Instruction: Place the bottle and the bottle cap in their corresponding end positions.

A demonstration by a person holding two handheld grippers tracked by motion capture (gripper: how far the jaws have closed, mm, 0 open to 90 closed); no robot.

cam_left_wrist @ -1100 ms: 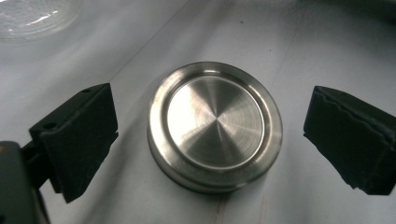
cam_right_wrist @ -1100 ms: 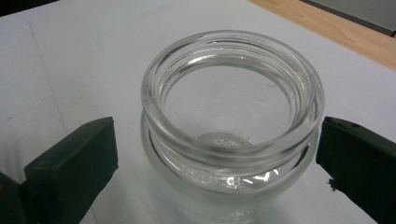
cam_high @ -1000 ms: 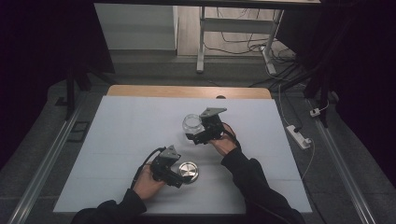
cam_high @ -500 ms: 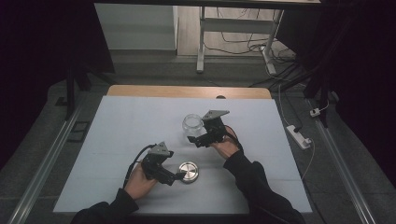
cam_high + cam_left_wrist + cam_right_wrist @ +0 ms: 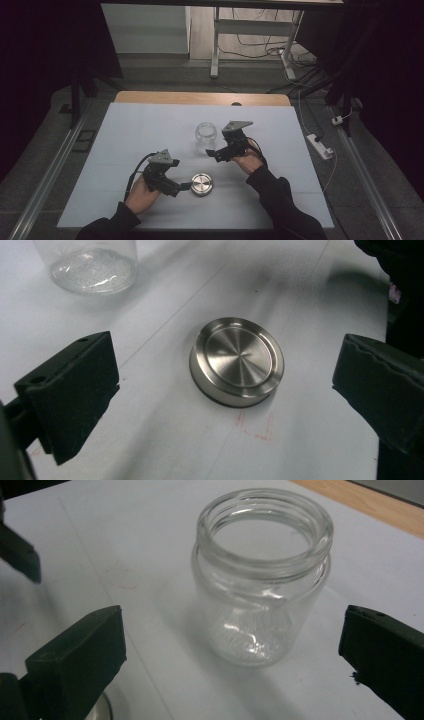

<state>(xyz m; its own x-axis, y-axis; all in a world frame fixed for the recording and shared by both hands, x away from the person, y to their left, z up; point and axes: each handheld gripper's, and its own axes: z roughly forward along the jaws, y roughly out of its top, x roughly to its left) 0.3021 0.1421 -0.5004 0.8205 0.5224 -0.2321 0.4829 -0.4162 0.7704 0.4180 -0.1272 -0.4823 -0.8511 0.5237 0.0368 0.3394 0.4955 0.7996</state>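
A round brushed-steel lid [image 5: 201, 184] [image 5: 236, 360] lies flat on the white table cover. My left gripper [image 5: 181, 189] [image 5: 222, 365] is just left of it. Its jaws have just been opening and now stand wide, with the lid ahead of them, between their lines but untouched. An uncapped clear glass jar [image 5: 205, 136] [image 5: 262, 580] stands upright farther back. My right gripper [image 5: 214, 153] [image 5: 232, 630] hovers at the jar's right, open, its pads well clear of the glass.
The white cover [image 5: 125, 130] spans the table, leaving a strip of bare wood [image 5: 200, 97] along the far edge. A power strip [image 5: 320, 145] lies on the floor to the right. Metal frame legs [image 5: 215, 45] and cables stand beyond the table.
My left gripper has drawn back leftward from the lid, which stays put on the table. My right gripper has eased a little to the right, away from the jar.
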